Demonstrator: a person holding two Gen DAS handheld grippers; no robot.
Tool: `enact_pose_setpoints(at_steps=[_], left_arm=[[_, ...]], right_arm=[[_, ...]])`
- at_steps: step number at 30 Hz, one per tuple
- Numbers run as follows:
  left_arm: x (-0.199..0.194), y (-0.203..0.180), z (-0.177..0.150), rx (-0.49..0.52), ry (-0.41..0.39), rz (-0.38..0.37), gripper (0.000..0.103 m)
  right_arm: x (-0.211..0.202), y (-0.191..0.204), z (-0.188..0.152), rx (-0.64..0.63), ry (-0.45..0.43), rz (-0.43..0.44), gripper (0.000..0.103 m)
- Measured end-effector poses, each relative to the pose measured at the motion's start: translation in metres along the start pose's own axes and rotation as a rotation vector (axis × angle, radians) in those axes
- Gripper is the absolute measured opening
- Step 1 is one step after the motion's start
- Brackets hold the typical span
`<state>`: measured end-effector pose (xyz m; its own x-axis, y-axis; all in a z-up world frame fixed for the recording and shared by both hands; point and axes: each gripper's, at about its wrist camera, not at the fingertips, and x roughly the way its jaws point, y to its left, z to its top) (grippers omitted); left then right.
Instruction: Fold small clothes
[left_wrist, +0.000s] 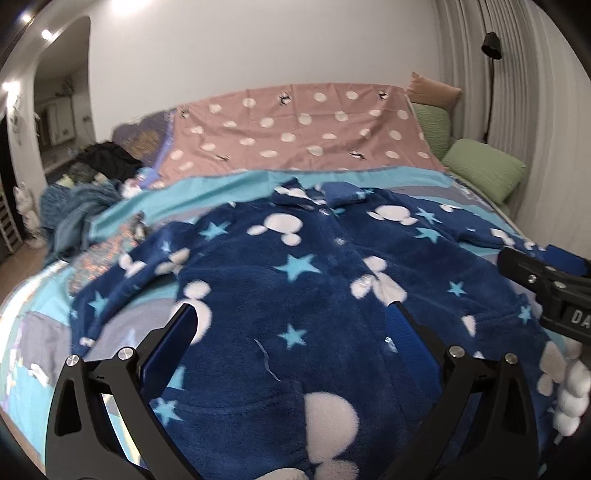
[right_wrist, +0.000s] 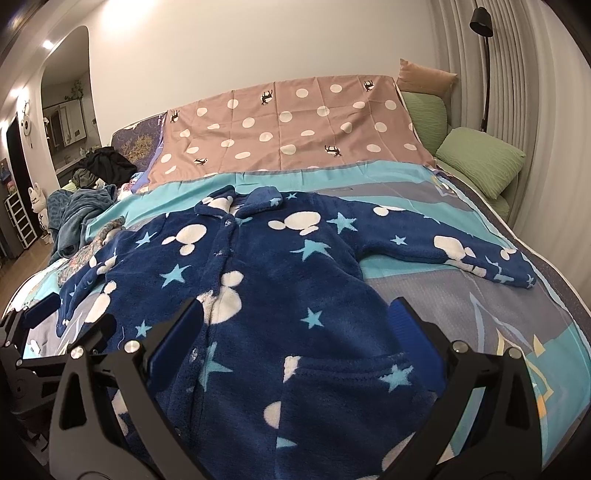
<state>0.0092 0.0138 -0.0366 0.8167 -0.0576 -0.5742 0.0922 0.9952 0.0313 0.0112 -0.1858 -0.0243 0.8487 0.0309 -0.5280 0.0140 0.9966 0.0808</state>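
A navy fleece pyjama top (left_wrist: 295, 280) (right_wrist: 266, 266) with white mouse-head shapes and light blue stars lies spread flat on the bed, collar away from me, both sleeves out to the sides. My left gripper (left_wrist: 291, 317) hovers open over its lower left part. My right gripper (right_wrist: 295, 314) stands open over its lower right part, near the pocket. In the left wrist view the right gripper (left_wrist: 546, 280) shows at the right edge; in the right wrist view the left gripper (right_wrist: 40, 314) shows at the left edge. Neither holds fabric.
The bed has a turquoise and grey sheet (right_wrist: 461, 306) and a pink dotted cover (right_wrist: 295, 125) behind. Green pillows (right_wrist: 480, 158) lie at the right, by a floor lamp (right_wrist: 484, 22). A heap of clothes (right_wrist: 85, 210) sits at the bed's left edge.
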Motion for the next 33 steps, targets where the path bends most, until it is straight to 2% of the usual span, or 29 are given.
enact_pose_setpoints(at_steps=[2, 4, 7, 23, 33], left_arm=[[0.0032, 0.0009, -0.0012, 0.008, 0.028, -0.042, 0.094], [0.0061, 0.0017, -0.0028, 0.010, 0.052, -0.048, 0.089], [0.0108, 0.0012, -0.0030, -0.001, 0.073, -0.048, 0.089], [0.0104, 0.0019, -0.0057, 0.007, 0.074, -0.045, 0.090], [0.0098, 0.0006, -0.0071, 0.011, 0.072, -0.046, 0.094]], right_arm=[[0.0007, -0.0004, -0.0004, 0.002, 0.002, -0.001, 0.101], [0.0016, -0.0019, -0.0014, 0.003, 0.005, -0.002, 0.101], [0.0020, -0.0021, -0.0020, 0.004, 0.006, -0.005, 0.101], [0.0059, 0.0042, -0.0026, -0.007, 0.026, -0.004, 0.101], [0.0057, 0.0056, -0.0035, -0.007, 0.031, 0.000, 0.101]])
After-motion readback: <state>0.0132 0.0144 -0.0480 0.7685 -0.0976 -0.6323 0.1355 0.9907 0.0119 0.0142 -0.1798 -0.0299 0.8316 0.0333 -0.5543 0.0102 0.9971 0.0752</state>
